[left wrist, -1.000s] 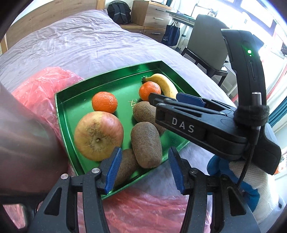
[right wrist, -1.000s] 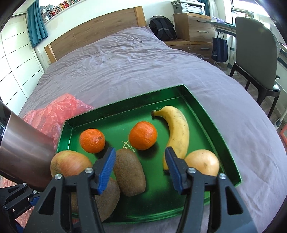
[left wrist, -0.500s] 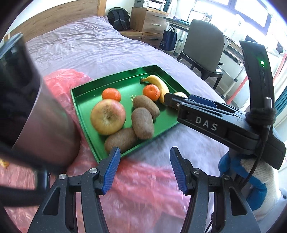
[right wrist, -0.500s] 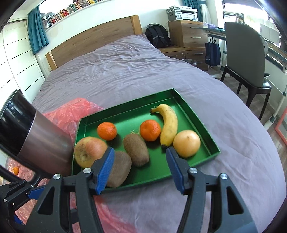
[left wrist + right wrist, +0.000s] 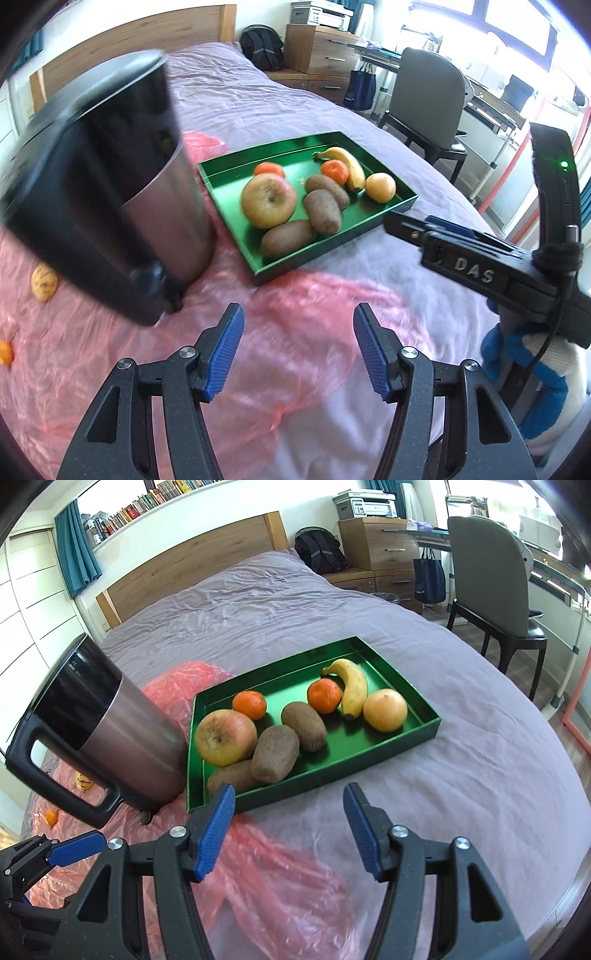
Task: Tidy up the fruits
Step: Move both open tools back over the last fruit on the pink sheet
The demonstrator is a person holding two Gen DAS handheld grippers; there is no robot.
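Note:
A green tray [image 5: 332, 248] [image 5: 332, 772] lies on the purple bed. It holds an apple [image 5: 267, 201] [image 5: 225, 736], three kiwis [image 5: 323, 212] [image 5: 275, 753], two tangerines [image 5: 334, 171] [image 5: 324, 696], a banana [image 5: 349, 166] [image 5: 352, 690] and a round yellow fruit [image 5: 380, 187] [image 5: 385, 709]. My left gripper [image 5: 297, 349] hovers over the pink plastic bag [image 5: 295, 325] short of the tray, jaws opening with nothing between them. My right gripper [image 5: 288, 827] hangs near the tray's front edge, jaws also opening and empty.
A steel mug with a black handle [image 5: 166, 206] [image 5: 129, 734] stands on the plastic left of the tray. A yellow fruit [image 5: 44, 282] [image 5: 83, 781] and a small orange one [image 5: 51, 816] lie further left. A chair [image 5: 491, 576] stands beyond the bed's right edge.
Both grippers have drawn back from the tray and risen, so the fruit looks smaller and farther. Both sets of jaws stand wider. The mug has come fully into view.

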